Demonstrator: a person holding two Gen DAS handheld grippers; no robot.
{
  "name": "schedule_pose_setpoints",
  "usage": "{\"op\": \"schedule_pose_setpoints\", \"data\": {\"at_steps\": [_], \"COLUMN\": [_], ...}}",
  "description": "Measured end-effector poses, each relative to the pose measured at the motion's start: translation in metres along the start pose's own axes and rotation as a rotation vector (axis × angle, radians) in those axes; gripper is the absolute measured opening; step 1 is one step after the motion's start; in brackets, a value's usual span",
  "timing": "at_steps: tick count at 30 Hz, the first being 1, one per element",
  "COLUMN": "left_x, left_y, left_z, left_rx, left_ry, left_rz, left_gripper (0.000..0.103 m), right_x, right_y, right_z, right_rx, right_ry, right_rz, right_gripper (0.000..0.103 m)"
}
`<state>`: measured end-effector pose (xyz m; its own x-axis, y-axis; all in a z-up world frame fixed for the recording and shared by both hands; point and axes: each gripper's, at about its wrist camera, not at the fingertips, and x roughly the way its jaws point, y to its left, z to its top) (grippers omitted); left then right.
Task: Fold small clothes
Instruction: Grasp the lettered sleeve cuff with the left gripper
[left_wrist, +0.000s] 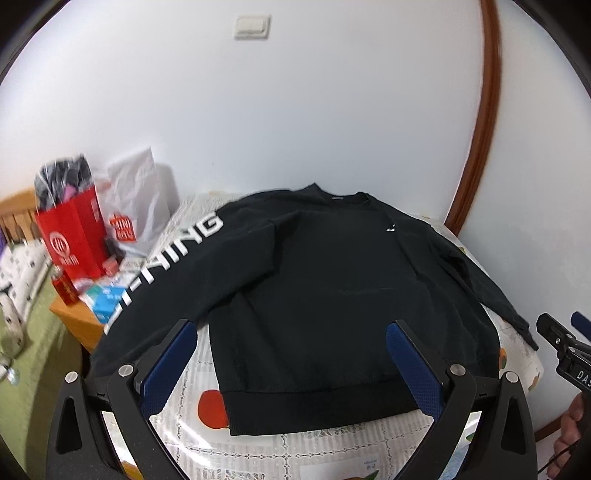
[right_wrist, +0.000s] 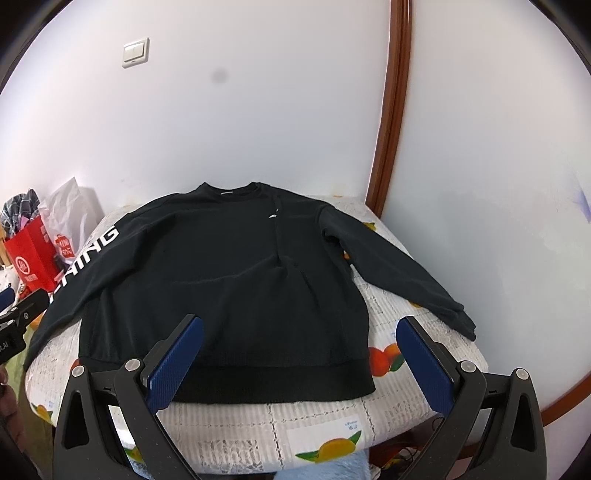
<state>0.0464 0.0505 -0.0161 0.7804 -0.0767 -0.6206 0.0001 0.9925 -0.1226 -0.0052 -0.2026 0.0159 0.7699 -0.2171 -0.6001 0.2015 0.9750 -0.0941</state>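
Left wrist view: the black sweatshirt (left_wrist: 332, 295) lies flat, front up, on the fruit-print table (left_wrist: 332, 450), collar at 12 o'clock, hem nearest. The left gripper (left_wrist: 291, 332) hovers spread wide, holding nothing. The right gripper (right_wrist: 299, 328) likewise gapes empty above the hem. A red bag (left_wrist: 72, 236) stands at 9 o'clock.

Both wrist cams look fwd over table edge at wall; share black sweatshirt (left_wrist: 332, 295), left cam further left.
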Motion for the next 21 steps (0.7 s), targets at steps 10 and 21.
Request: {"op": "schedule_pose_setpoints", "data": {"at_steps": [10,21], "left_x": [0.070,0.119], "left_y": [0.092,0.168], "left_z": [-0.038,-0.067], "left_rx": [-0.213,-0.468], "left_ry": [0.135,0.116], "left_rz": [0.031,-0.131], "left_gripper": [0.102,0.083], "right_x": [0.060,0.094], "right_y": [0.027,0.071], "right_z": [-0.017,-0.034], "right_rx": [0.018,-0.049], "right_ry": [0.105,0.156], "right_rz": [0.039,-0.006], "right_gripper": [0.102,0.102]}}
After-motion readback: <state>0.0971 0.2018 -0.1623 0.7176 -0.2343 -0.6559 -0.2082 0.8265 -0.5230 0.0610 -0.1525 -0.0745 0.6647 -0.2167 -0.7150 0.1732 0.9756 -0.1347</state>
